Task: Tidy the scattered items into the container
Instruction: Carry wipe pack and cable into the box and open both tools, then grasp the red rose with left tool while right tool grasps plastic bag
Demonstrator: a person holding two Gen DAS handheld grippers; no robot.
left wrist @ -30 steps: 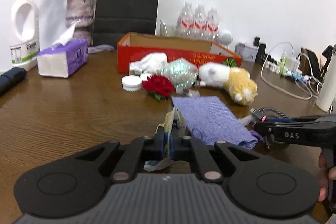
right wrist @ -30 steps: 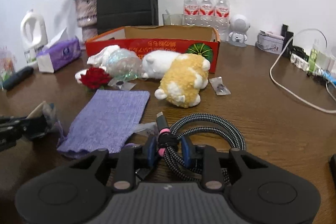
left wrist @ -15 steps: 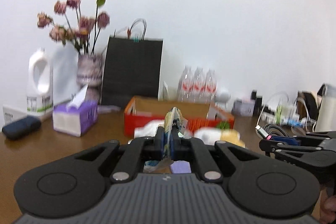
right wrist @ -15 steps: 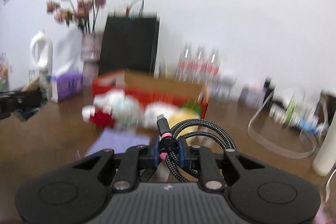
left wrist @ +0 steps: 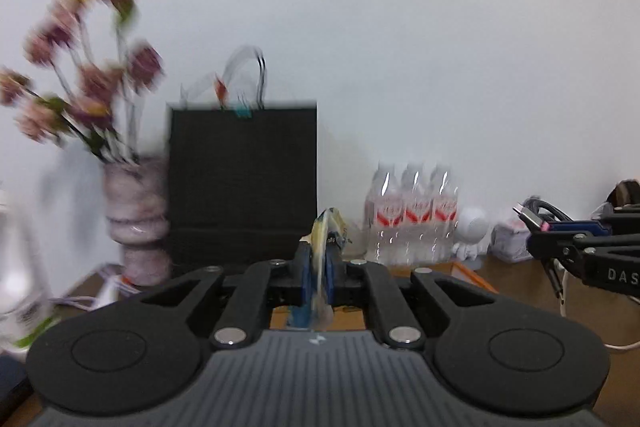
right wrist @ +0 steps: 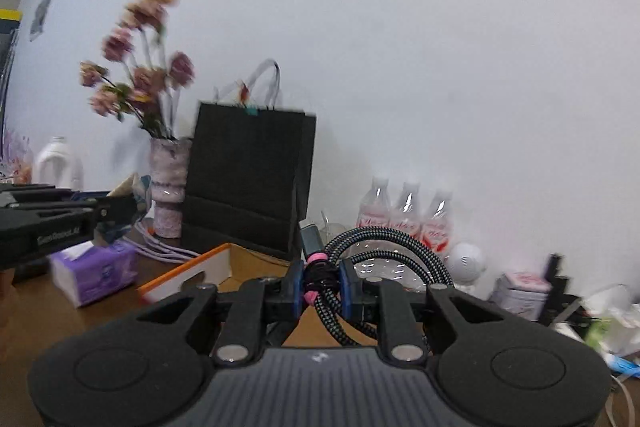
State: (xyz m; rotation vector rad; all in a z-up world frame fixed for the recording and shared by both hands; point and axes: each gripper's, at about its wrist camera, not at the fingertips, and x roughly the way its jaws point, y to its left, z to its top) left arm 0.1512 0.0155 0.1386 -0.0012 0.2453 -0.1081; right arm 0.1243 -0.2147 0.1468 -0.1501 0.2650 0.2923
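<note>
Left tongs (left wrist: 318,273): pressed together on a crumpled wrapper (left wrist: 329,227), thin and yellowish, which stands up between the blue pads.
Right tongs (right wrist: 322,285): pinching a coiled braided cable (right wrist: 384,247) at its pink tie; the loop bulges out to the right of the pads and a plug end pokes up just above them.
Container: an orange cardboard box (right wrist: 208,267), open at the top, lies on the table (right wrist: 48,311) just ahead of and below both tongs. In the left view only a sliver of its rim shows to the right of the left tongs.
Side by side: each view catches the other tool at its edge, so the two tongs are level with one another and near the same box.
Beyond the tongs: a black paper bag (left wrist: 242,179), a vase of dried flowers (left wrist: 138,223) and three water bottles (left wrist: 412,215) stand against the wall behind the box; a purple tissue pack (right wrist: 94,273) sits left of it.
Step in hand: carrying, as I judge it; both items are lifted clear of the table and are headed for the box.
Next move: bring each load over the open box, tip the tongs downward and spread them. The wrapper is light and may cling to a pad; the cable's loop must clear the rim.
</note>
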